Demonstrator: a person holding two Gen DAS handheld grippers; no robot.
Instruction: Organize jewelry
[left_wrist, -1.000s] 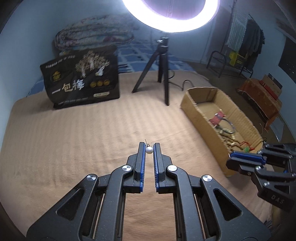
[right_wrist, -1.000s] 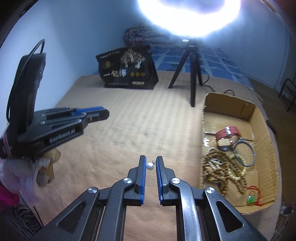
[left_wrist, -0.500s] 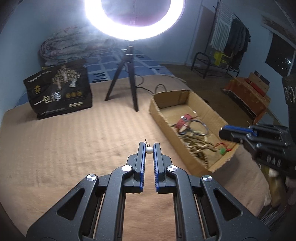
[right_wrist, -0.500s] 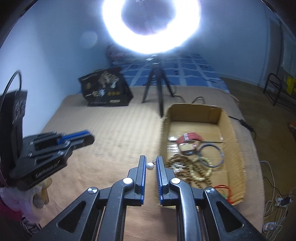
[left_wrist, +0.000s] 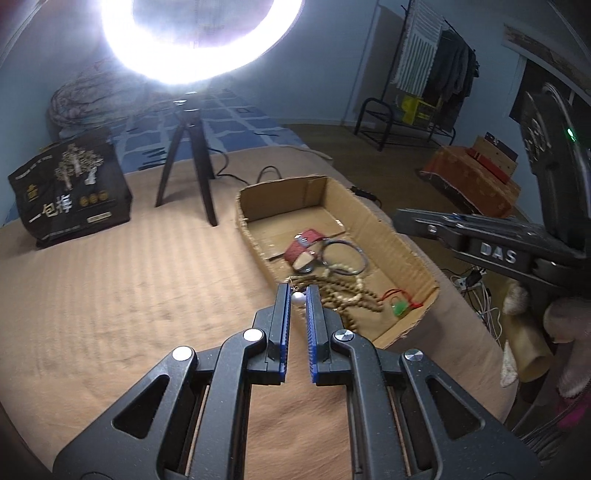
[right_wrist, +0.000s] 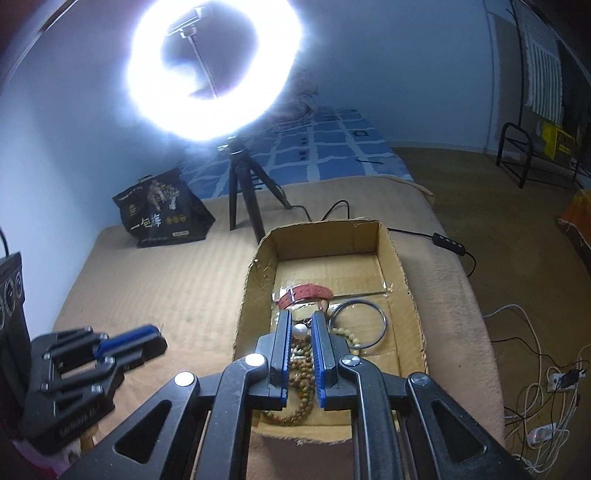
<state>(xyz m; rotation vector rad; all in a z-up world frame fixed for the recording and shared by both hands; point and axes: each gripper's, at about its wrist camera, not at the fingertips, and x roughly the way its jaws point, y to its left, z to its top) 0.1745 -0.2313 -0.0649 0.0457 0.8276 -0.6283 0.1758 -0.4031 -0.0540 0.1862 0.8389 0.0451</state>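
I'm looking across a bed spread with a tan ribbed blanket (left_wrist: 110, 295), soft and slightly furrowed, under the glare of a ring light (left_wrist: 199, 37) on its black tripod. Far left stands a glossy black bag (left_wrist: 70, 192), clear of my working lane. My left claw (left_wrist: 298, 295) is nearly closed, its ridged blue pads pinching a small round pearl earring (left_wrist: 297, 299) at the very tips, so the smooth bead sits where I can watch it. Next comes the shallow cardboard box (right_wrist: 258, 280), rough-edged and open-topped, there I judge to collect the jewelry: a woven red strap (right_wrist: 306, 293), knobbly wooden beads (left_wrist: 347, 291), a thin metal bangle (right_wrist: 358, 325), a green charm (left_wrist: 400, 308). My right claw (right_wrist: 300, 330) is likewise almost shut on a second pearl earring (right_wrist: 300, 331), poised above the box's near end, ready, I think, for a drop.
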